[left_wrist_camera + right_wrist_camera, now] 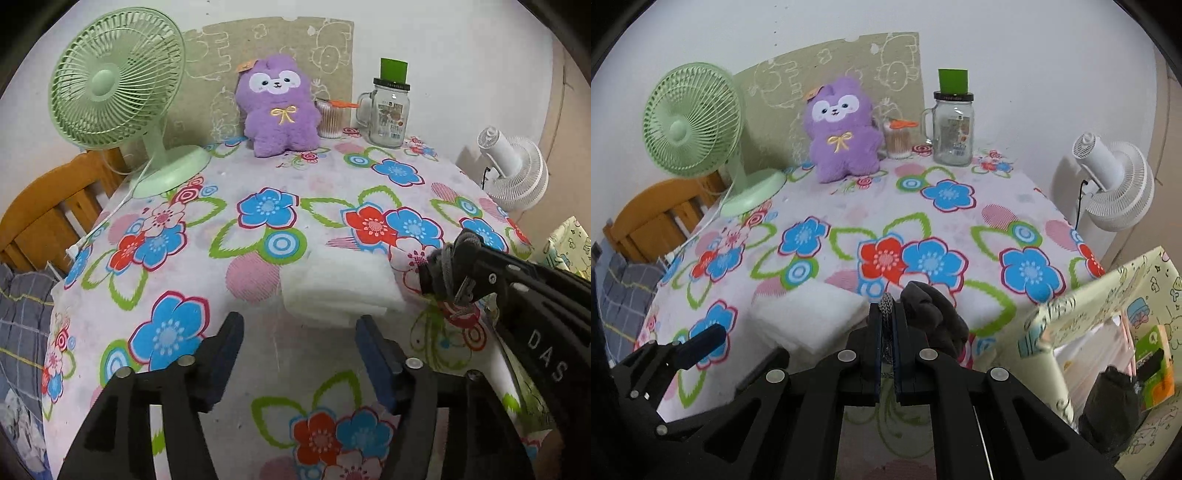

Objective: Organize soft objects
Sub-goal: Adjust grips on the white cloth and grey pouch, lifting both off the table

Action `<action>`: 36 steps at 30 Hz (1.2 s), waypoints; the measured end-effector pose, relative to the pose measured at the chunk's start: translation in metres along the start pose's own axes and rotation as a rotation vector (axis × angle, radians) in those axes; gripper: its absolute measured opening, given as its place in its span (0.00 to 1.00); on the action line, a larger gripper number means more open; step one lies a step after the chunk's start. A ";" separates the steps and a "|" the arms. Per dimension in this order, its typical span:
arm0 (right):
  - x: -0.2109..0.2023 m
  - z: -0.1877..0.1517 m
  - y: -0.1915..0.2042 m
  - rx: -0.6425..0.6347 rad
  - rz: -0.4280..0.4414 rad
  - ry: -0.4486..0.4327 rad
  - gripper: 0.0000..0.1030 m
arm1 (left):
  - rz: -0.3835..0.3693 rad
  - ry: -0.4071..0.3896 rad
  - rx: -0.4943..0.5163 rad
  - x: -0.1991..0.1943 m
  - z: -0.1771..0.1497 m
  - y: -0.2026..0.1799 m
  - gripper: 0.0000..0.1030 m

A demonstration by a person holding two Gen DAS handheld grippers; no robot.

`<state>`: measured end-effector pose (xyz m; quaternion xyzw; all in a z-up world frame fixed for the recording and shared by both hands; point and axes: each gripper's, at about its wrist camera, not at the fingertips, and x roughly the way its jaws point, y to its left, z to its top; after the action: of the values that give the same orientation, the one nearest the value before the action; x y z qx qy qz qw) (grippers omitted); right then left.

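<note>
Two fans on floral tablecloth; left tongs spread, right tongs pinching grey cloth.

free: bench middle lay open | blocked: green fan far left, plush and jar along wall, box right

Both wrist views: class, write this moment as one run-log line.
left gripper: open, empty, just opened | right gripper: shut on dark cloth | white towel: folded, on table | step: sorting
</note>
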<state>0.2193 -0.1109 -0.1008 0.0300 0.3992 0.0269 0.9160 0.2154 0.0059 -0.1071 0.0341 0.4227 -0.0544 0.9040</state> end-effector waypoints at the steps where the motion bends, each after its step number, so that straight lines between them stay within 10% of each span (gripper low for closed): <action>1: 0.001 0.001 0.000 0.005 0.001 0.000 0.07 | 0.001 0.001 0.001 0.002 0.002 0.000 0.69; 27: 0.044 0.003 -0.007 0.011 -0.052 0.083 0.07 | -0.081 0.095 0.030 0.056 0.017 -0.022 0.84; 36: 0.045 0.002 -0.010 0.017 -0.045 0.096 0.07 | -0.153 0.104 0.028 0.056 0.016 -0.025 0.46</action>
<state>0.2518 -0.1173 -0.1330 0.0278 0.4434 0.0044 0.8959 0.2603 -0.0244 -0.1404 0.0172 0.4696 -0.1273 0.8735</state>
